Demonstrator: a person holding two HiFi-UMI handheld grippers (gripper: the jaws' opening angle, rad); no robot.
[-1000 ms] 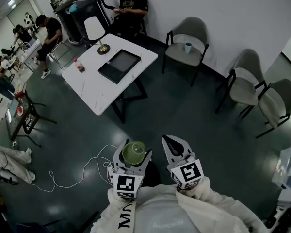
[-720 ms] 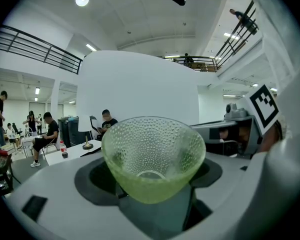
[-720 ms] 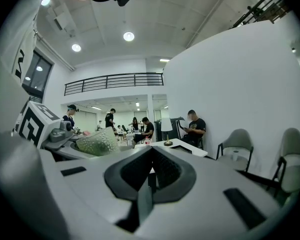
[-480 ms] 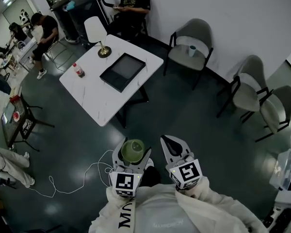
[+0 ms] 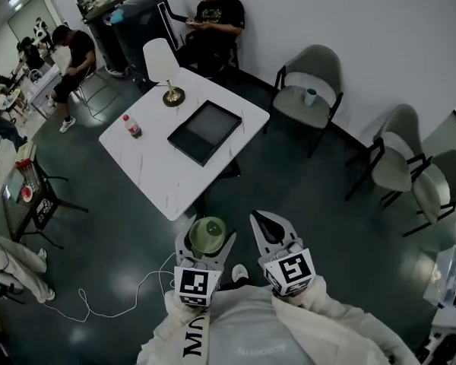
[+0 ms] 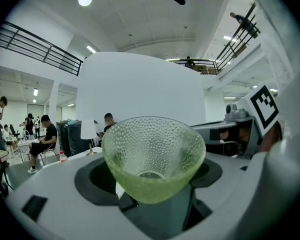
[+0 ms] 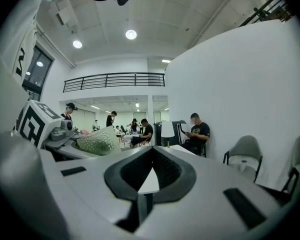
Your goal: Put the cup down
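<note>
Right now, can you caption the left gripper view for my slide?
Left hand-held gripper shut on an upright green dimpled glass cup, with a white table lamp in the background.

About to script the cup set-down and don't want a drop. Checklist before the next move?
1. Grip: left gripper shut on the green glass cup: ok.
2. Cup upright, mouth up, looks empty: ok.
3. Right gripper shut, empty, beside the cup and apart from it: ok.
4. Bare landing spot on the near side of the white table; tray, lamp and bottle sit further back: ok.
5. Cup over the table: not ok. The head view shows it short of the near corner, over the floor.
6. Cup height above the tabletop: cannot tell.
</note>
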